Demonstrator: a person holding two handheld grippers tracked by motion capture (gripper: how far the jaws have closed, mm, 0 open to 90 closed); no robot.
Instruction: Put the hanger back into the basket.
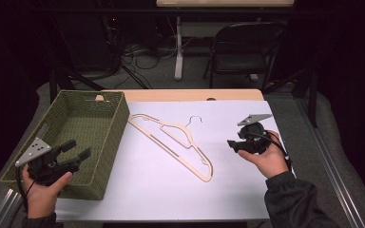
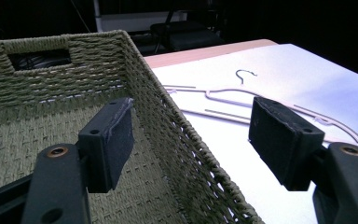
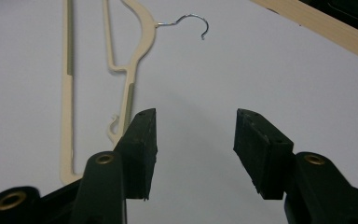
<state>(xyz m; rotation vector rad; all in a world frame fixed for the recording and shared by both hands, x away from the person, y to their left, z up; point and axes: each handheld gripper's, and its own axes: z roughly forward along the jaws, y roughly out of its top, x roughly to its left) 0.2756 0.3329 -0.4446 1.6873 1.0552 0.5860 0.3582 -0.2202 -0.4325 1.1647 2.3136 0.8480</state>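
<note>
Now | left tool (image 1: 78,149) over basket (image 1: 105,156) | right tool (image 1: 233,144) near hanger (image 1: 180,142)

The basket (image 1: 105,124) is coarse woven cord, olive green and matt, its weave rough to the eye in the left gripper view. The hanger (image 1: 173,140) looks like smooth cream plastic with a thin shiny metal hook (image 3: 189,22), and it lies on a matt white sheet (image 1: 161,190) over the pale wood-look bench (image 1: 190,95). The fingers (image 3: 142,149) are matt black with scuffed, slightly rough pads.
</note>
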